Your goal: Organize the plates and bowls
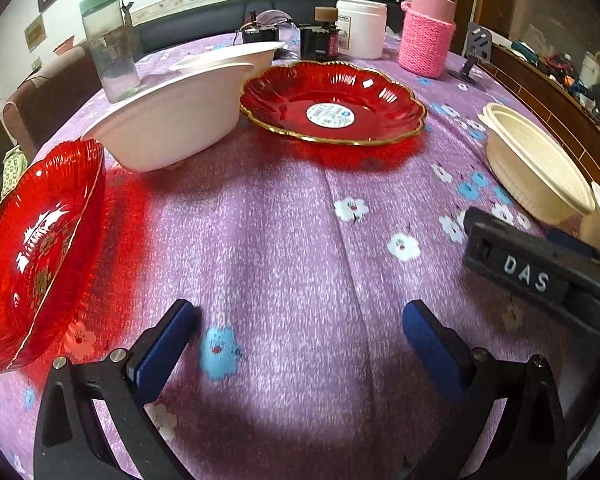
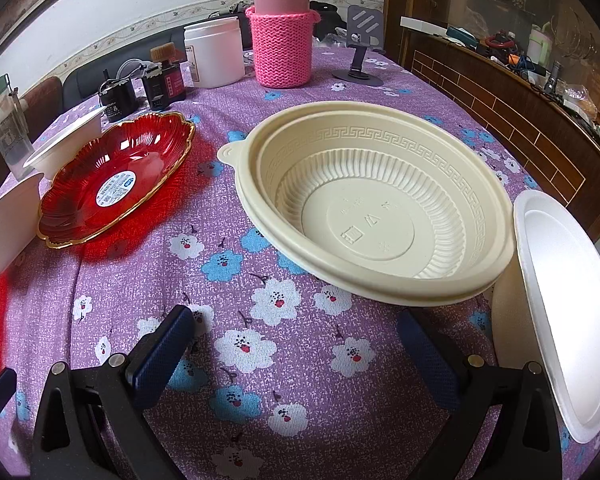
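Left and right wrist views of a desk (image 1: 300, 240) covered by a purple flowered cloth. The left tongs (image 1: 300, 320) stood wide apart above bare cloth and held nothing; the right tongs (image 2: 296, 324) were likewise spread and empty, their tips just short of a cream plastic bowl (image 2: 376, 208) (a Greek-key band ran round its inner wall). A white foam plate (image 2: 572, 320) lay tilted at the cream bowl's right, its rim close beside the right finger. In the left view, a red plate with a gold rim (image 1: 332, 104) and a round label at its centre lay flat mid-desk; a white foam bowl (image 1: 168, 120) sat beside it, a second white bowl (image 1: 236, 56) behind. Another red dish (image 1: 36, 252) rested tilted at the left edge. A pink knitted bottle sleeve (image 2: 282, 44), a white jar (image 2: 214, 52) and a clear bottle with a green lid (image 1: 108, 44) stood at the far side.
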A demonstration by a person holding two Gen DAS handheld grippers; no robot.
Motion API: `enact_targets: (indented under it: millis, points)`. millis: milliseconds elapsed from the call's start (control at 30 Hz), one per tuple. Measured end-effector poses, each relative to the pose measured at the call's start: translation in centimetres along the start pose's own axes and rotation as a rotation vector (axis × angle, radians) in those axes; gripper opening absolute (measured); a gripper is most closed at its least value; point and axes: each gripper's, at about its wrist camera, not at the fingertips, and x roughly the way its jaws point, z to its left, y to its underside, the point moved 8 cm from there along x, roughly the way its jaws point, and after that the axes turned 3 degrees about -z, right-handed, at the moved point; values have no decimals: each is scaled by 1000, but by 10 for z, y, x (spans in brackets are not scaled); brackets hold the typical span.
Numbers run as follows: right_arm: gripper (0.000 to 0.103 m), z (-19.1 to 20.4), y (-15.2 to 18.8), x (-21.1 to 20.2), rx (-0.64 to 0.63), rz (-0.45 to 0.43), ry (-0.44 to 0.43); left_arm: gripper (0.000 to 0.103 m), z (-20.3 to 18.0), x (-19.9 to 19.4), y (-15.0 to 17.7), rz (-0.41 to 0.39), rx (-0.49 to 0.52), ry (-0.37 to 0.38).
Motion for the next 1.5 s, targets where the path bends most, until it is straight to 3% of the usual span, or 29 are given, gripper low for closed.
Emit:
enact_targets:
  millis: [167,267,333,433,567,700,900,967,1067,1233,1500]
  points:
    - [102,0,0,0,1,0,0,103,-1,-9,13,17,-4,-8]
    - [102,-1,1,0,3,1,-8,102,-2,-18,23,60,-1,21]
    - [102,0,3,-1,-25,25,-34,96,-1,-34,31,26,-33,68]
    - [102,-1,8,-5,-45,68,-57,96,8,-70,34,-91,-45,79]
    - [102,6,15,-11,-89,73,-72,96,42,-134,29,-314,-74,-5]
    - [102,14,24,-27,-82,58,-116,97,93,-195,25,-491,-170,-83]
    - [102,66,20,-114,-192,-215,-255,103,182,-250,20,-636,-284,-271]
    - [102,90,21,-126,-230,-227,-326,103,209,-249,16,-603,-301,-296]
    - [102,130,25,-122,-278,-128,-424,103,247,-238,9,-538,-351,-295]
    - [102,185,33,-112,-226,27,-606,103,302,-197,1,-388,-452,-200]
    - [89,242,29,-87,-232,101,-641,103,336,-125,-4,-196,-566,-90]
